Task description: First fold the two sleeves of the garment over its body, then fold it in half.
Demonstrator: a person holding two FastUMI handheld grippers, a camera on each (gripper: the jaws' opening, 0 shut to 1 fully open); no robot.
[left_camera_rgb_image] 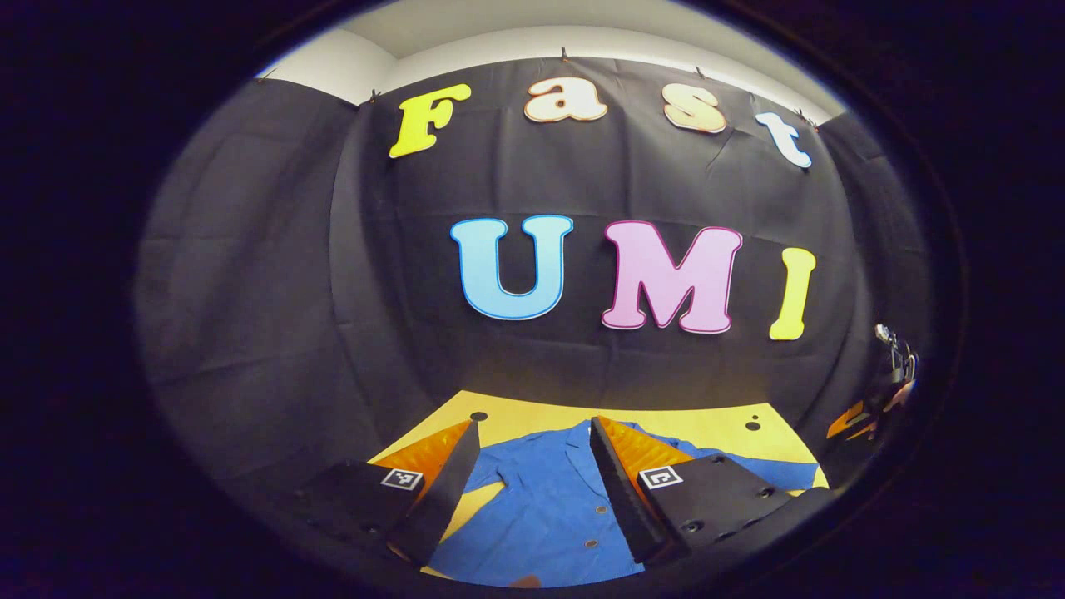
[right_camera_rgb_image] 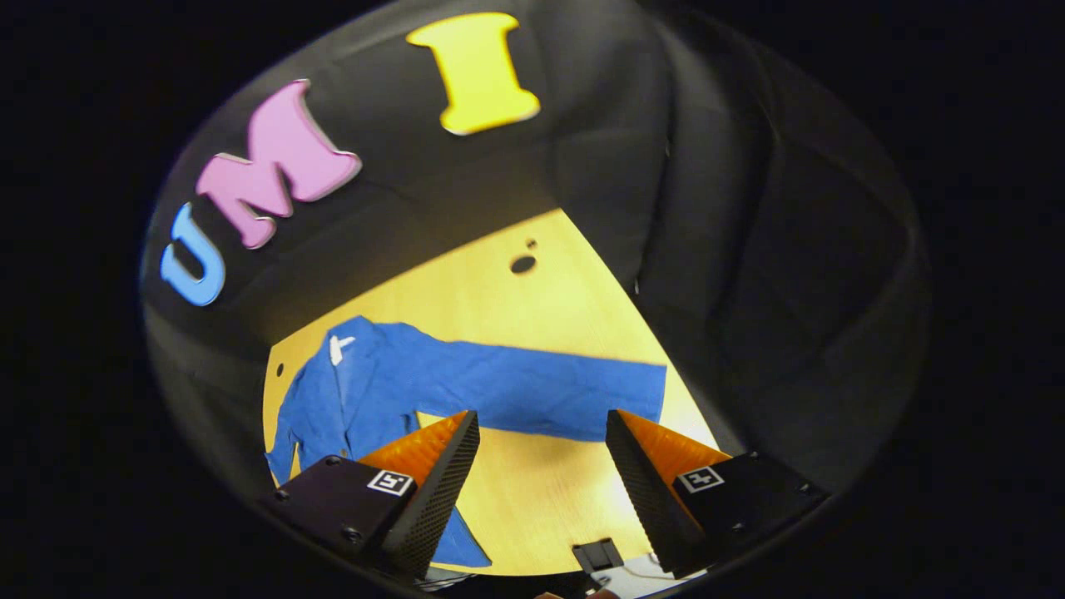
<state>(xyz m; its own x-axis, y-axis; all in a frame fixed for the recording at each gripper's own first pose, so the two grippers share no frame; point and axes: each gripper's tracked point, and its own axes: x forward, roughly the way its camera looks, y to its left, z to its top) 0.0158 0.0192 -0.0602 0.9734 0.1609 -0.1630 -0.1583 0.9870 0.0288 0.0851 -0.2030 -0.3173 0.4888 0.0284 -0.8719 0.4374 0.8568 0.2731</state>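
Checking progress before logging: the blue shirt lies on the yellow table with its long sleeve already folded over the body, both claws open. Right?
Not quite. In the right gripper view the sleeve stretches flat across the table, unfolded. The shirt and both open claws, right claw and left claw, are as stated.

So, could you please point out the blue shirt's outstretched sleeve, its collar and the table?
outstretched sleeve (right_camera_rgb_image: 549, 387): right gripper view, mid-length of the sleeve.
collar (right_camera_rgb_image: 339, 349): right gripper view, the white tag at the neck.
table (right_camera_rgb_image: 499, 299): right gripper view, bare yellow top beyond the sleeve.
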